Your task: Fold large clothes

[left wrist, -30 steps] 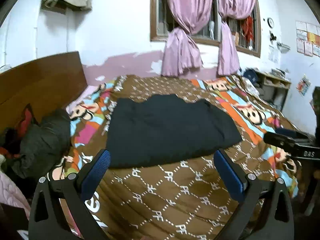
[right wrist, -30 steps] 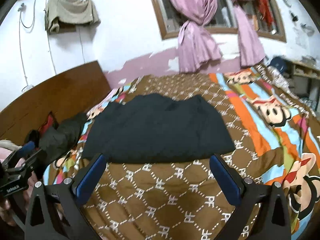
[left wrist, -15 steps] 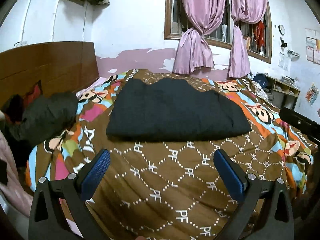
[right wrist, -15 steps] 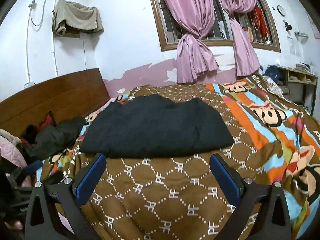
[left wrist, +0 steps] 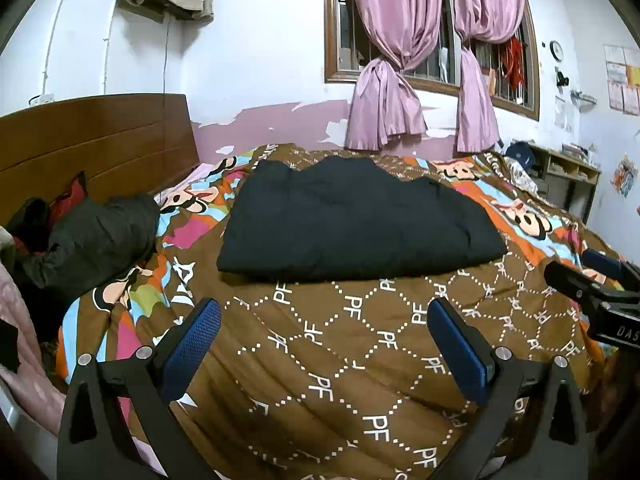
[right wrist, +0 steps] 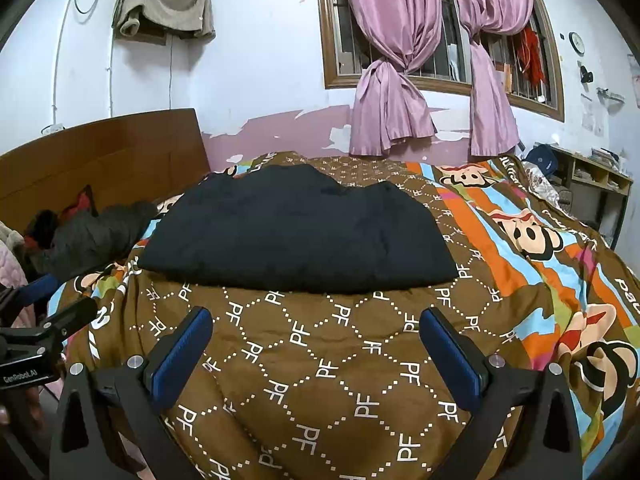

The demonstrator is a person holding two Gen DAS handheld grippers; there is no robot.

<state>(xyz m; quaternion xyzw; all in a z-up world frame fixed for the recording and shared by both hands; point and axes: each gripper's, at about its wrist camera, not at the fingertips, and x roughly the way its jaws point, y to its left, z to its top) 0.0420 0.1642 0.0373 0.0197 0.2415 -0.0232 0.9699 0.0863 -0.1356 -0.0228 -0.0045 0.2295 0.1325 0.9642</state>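
A black garment (left wrist: 352, 224) lies folded flat in a wide block on the brown patterned bedspread (left wrist: 344, 344); it also shows in the right wrist view (right wrist: 296, 236). My left gripper (left wrist: 324, 324) is open and empty, held above the bed short of the garment's near edge. My right gripper (right wrist: 316, 332) is open and empty, also short of the near edge. Each gripper shows in the other's view: the right one (left wrist: 592, 284) at the right edge, the left one (right wrist: 36, 320) at the left edge.
A dark grey jacket (left wrist: 92, 236) lies heaped at the bed's left side by the wooden headboard (left wrist: 96, 140). Pink fabric (left wrist: 24, 360) hangs at the near left. A window with pink curtains (left wrist: 400, 80) is behind. A shelf (left wrist: 568, 168) stands at the right.
Both grippers have drawn back and lowered from the garment, and the views tilted upward. The garment has not moved. Both grippers stay open.
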